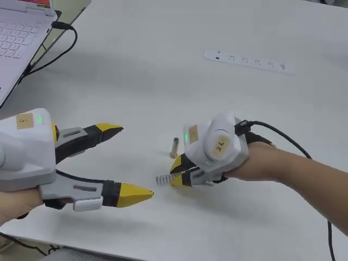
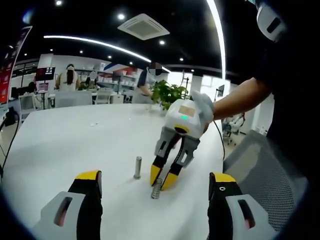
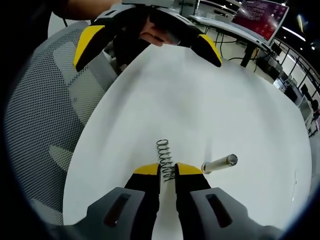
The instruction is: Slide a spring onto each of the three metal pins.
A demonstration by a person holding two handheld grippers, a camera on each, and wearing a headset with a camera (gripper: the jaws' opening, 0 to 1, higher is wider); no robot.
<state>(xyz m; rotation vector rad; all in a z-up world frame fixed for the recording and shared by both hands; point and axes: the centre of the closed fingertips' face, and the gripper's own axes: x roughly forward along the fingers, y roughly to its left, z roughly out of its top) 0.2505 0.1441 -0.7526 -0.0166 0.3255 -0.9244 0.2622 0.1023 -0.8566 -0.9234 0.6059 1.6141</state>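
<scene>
— Metal spring [image 1: 163,179], where is it?
— Pinched at one end by the right tool [image 1: 175,175], close to the white desk [image 1: 163,81], just beside the upright metal pin [image 1: 174,147].
— And the left tool [image 1: 130,161]?
— Jaws spread wide, holding nothing.

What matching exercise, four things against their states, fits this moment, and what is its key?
Things:
1. spring
2. pin
3. left claw
4. power strip

States:
A. open, holding nothing
B. stands upright on the table
C. lies flat at the table's far side
D. pinched at one end by the right claw

Pairs: 1-D; 2-B; 3-A; 4-C
</scene>
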